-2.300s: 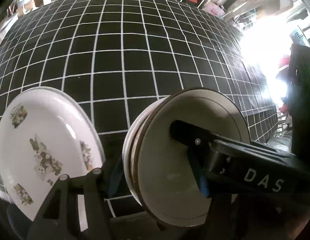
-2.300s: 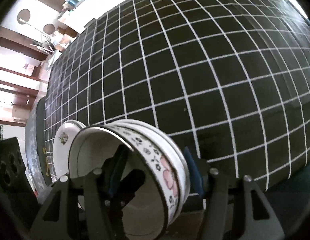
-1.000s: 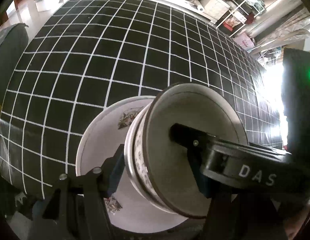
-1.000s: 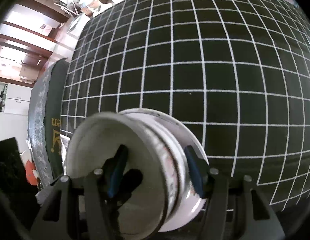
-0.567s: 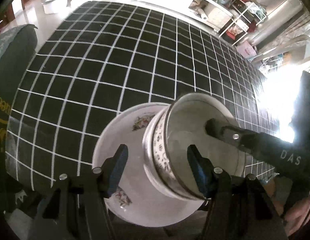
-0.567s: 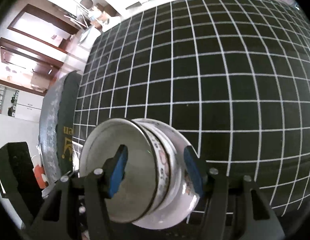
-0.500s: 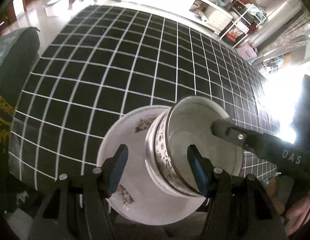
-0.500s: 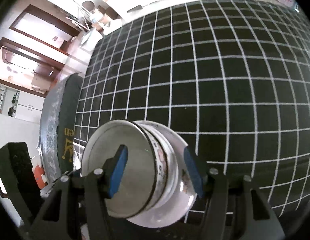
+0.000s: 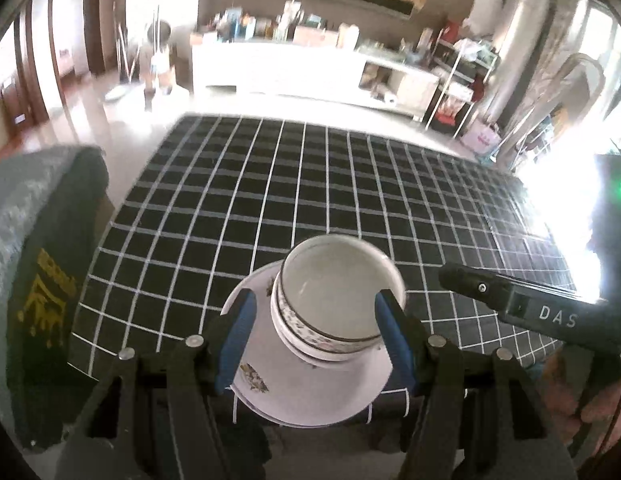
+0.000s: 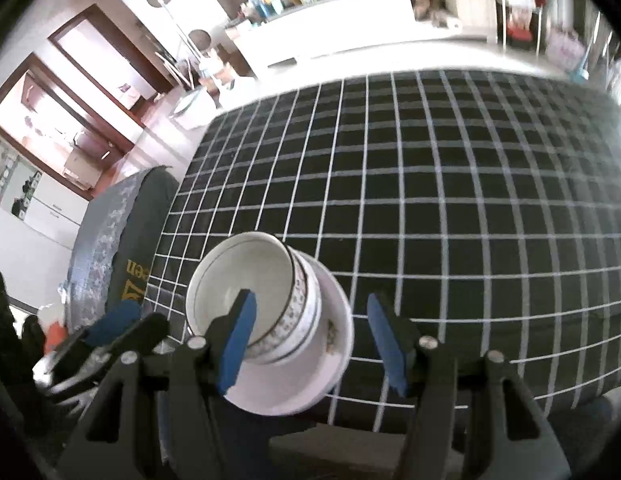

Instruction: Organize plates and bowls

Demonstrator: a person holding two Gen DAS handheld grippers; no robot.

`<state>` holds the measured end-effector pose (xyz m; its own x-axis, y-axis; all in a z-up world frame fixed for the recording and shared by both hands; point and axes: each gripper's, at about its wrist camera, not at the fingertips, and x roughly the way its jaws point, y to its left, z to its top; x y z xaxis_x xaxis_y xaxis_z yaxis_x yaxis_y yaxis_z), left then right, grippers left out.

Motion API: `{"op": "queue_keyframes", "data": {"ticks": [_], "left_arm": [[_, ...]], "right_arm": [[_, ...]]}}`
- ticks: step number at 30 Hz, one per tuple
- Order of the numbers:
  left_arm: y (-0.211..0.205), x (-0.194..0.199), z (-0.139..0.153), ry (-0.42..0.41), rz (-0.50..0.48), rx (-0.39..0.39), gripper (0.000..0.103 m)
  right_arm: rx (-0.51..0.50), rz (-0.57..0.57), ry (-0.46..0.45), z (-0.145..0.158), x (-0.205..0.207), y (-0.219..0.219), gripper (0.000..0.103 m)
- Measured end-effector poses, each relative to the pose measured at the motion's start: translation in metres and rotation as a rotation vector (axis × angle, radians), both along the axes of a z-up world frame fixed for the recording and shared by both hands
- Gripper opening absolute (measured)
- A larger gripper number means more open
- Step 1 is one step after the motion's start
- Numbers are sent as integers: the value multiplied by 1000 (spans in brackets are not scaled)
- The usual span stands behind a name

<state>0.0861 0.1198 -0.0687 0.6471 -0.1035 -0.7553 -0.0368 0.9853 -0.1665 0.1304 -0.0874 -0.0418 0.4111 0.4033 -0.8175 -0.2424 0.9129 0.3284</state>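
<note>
A stack of white bowls (image 9: 334, 292) with patterned rims stands on a white floral plate (image 9: 310, 392) near the front edge of the table. My left gripper (image 9: 314, 332) hovers above and behind the stack, open, its blue pads clear of the bowls. One finger (image 9: 490, 290) of the other gripper reaches in from the right. In the right wrist view the bowls (image 10: 238, 280) and plate (image 10: 330, 352) lie below my right gripper (image 10: 312, 340), which is open and holds nothing. A blue-padded finger (image 10: 110, 326) of the left gripper shows at lower left.
A black tablecloth with a white grid (image 9: 310, 184) covers the table. A grey-green padded seat with gold lettering (image 9: 38, 280) stands against its left edge. A hand (image 9: 598, 400) holds the right gripper. A white counter (image 9: 290, 68) runs along the far wall.
Both grippers have risen and drawn back from the bowl stack, which stays on the plate. The views have tilted up, so the room beyond the table shows.
</note>
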Motion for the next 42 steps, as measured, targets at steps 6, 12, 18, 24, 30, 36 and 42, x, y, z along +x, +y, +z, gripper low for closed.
{"op": "queue_keyframes", "data": {"ticks": [6,12,18,24,30,36,42], "left_arm": [[-22,-32,23,-88,-15,52,60],[-39,-65,38,-168,-25,85,60],[-48,-90,42,-246,-41,129,60],[-52,-110,45,-277,-27,138,70],[-56,-130,48,-321,-41,177,89],[-56,-139,44,-327,-30,197,94],[-54,-143,43,-335,-7,199,102]], "right_arm": [[-66,-18,-163,27,-35,-15,63],[-103,-57,-335,47,-79,-32,68],[-166,-100,-438,56,-112,-37,77],[-175,-96,-497,61,-135,-39,79],[-162,-113,-535,59,-148,-46,101],[-177,-92,-565,61,-155,-40,103],[-184,-100,-572,57,-161,-40,103]]}}
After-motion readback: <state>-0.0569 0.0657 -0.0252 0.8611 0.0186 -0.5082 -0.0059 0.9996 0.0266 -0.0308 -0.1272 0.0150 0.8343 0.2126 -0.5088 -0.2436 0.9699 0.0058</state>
